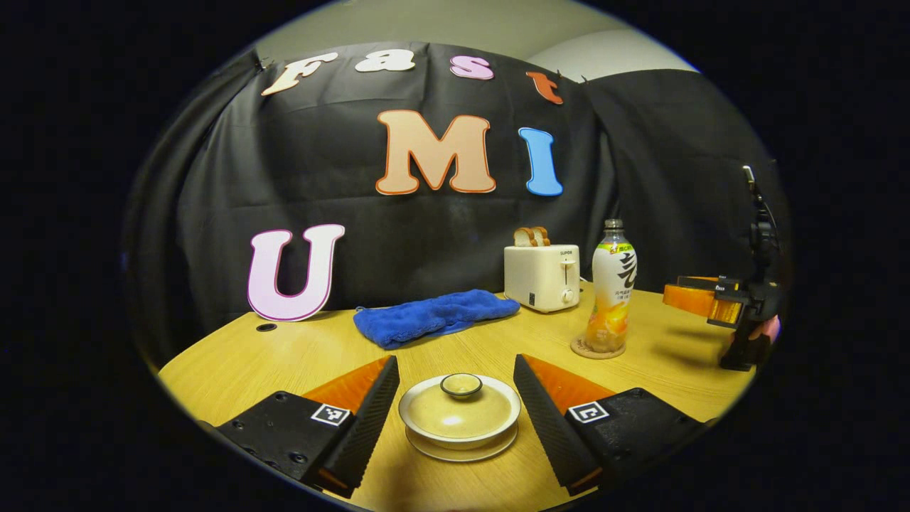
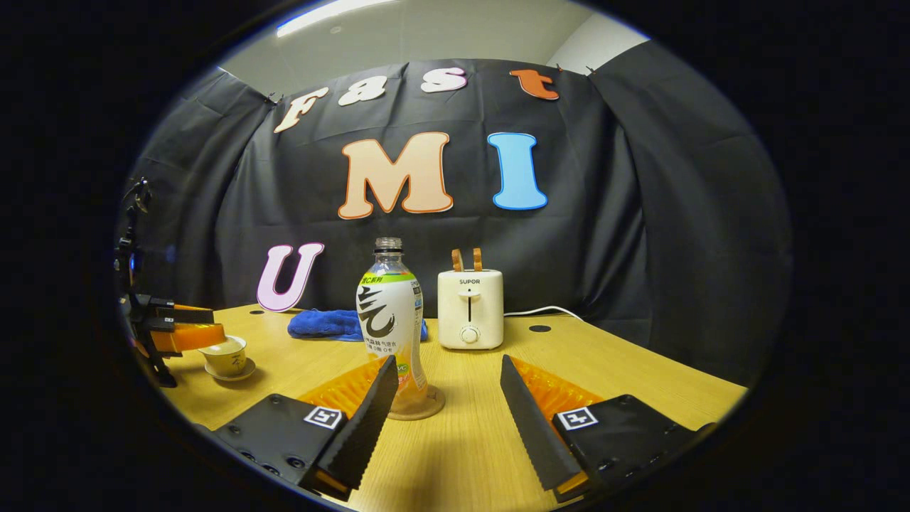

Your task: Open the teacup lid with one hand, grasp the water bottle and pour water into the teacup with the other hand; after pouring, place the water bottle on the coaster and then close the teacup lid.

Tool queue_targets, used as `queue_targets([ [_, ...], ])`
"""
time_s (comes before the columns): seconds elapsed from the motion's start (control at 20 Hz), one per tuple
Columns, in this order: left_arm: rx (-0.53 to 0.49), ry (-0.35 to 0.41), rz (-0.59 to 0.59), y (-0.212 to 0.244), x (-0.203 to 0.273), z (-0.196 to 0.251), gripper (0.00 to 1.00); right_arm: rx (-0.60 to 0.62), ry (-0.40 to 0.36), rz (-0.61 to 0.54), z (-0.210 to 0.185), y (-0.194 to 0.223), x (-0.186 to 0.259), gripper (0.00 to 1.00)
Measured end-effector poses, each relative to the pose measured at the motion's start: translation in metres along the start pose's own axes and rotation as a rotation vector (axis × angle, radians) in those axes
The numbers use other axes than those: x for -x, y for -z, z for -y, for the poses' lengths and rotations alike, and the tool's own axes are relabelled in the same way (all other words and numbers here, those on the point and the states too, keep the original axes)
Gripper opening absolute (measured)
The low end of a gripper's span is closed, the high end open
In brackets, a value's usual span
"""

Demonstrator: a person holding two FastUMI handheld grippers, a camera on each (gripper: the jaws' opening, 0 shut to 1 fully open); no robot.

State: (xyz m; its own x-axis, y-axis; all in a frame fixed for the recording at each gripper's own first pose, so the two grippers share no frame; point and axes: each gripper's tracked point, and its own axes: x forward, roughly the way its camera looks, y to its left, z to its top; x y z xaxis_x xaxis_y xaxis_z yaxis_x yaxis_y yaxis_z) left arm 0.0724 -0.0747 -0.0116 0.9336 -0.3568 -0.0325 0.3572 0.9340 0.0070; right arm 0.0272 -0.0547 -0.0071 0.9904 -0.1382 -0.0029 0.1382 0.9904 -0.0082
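In the left gripper view our left gripper (image 1: 455, 398), jaws spread, flanks the lidded teacup (image 1: 459, 416); in the right gripper view our right gripper (image 2: 446, 395), jaws released, faces the water bottle (image 2: 389, 320) on its coaster (image 2: 419, 407), toaster (image 2: 470, 309) behind.

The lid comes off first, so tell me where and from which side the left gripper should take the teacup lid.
Grip the small raised knob at the centre of the teacup lid, coming down from above. The lid's dome is wide and smooth, while the knob stands proud and fits between the fingers. The left gripper already straddles the cup, open.
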Motion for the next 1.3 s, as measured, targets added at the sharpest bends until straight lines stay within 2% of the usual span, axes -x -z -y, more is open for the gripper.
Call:
queue_targets([
  [0.15, 0.020, -0.013, 0.046, -0.007, 0.014, -0.005, 0.95, 0.000, 0.000, 0.000, 0.000, 0.000, 0.001, 0.93],
  [0.2, 0.019, -0.021, 0.042, -0.006, 0.017, -0.006, 0.94, 0.000, 0.000, 0.000, 0.000, 0.000, 0.001, 0.89],
  [0.25, 0.020, -0.025, 0.049, -0.007, 0.021, -0.007, 0.95, 0.000, 0.000, 0.000, 0.000, 0.000, 0.001, 0.89],
  [0.3, 0.019, -0.030, 0.046, -0.005, 0.025, -0.008, 0.94, 0.000, 0.000, 0.000, 0.000, 0.000, 0.001, 0.93],
  [0.4, 0.018, -0.057, 0.048, -0.005, 0.032, -0.016, 0.94, 0.000, 0.000, 0.000, 0.000, 0.000, 0.001, 0.93],
  [0.5, 0.018, -0.111, 0.044, -0.004, 0.039, -0.029, 0.95, 0.000, 0.000, 0.001, 0.000, -0.001, 0.001, 0.93],
  [0.55, 0.019, -0.140, 0.045, -0.004, 0.041, -0.036, 0.95, 0.000, 0.000, 0.001, 0.000, 0.000, 0.001, 0.89],
  [0.6, 0.019, -0.170, 0.042, -0.003, 0.044, -0.042, 0.95, 0.001, 0.000, 0.001, 0.000, 0.000, 0.001, 0.89],
  [0.65, 0.019, -0.204, 0.040, -0.003, 0.046, -0.049, 0.95, 0.000, 0.000, 0.001, 0.000, 0.000, 0.001, 0.93],
  [0.8, 0.021, -0.330, 0.032, -0.001, 0.057, -0.073, 0.94, 0.001, 0.002, 0.001, 0.001, 0.000, 0.001, 0.93],
  [0.85, 0.021, -0.374, 0.030, -0.001, 0.060, -0.080, 0.94, 0.001, 0.004, 0.001, 0.001, 0.000, 0.001, 0.89],
  [0.9, 0.019, -0.418, 0.030, -0.001, 0.063, -0.088, 0.94, 0.001, 0.005, 0.001, 0.001, 0.000, 0.001, 0.93],
  [1.0, 0.019, -0.475, 0.030, 0.000, 0.068, -0.095, 0.94, 0.001, 0.005, 0.001, 0.001, 0.000, 0.001, 0.93],
  [1.25, 0.018, -0.499, 0.032, -0.002, 0.069, -0.097, 0.94, 0.001, 0.005, 0.000, 0.001, 0.000, 0.001, 0.93],
  [1.3, 0.018, -0.501, 0.030, 0.001, 0.070, -0.097, 0.96, 0.001, 0.005, 0.001, 0.001, 0.000, 0.001, 0.93],
])
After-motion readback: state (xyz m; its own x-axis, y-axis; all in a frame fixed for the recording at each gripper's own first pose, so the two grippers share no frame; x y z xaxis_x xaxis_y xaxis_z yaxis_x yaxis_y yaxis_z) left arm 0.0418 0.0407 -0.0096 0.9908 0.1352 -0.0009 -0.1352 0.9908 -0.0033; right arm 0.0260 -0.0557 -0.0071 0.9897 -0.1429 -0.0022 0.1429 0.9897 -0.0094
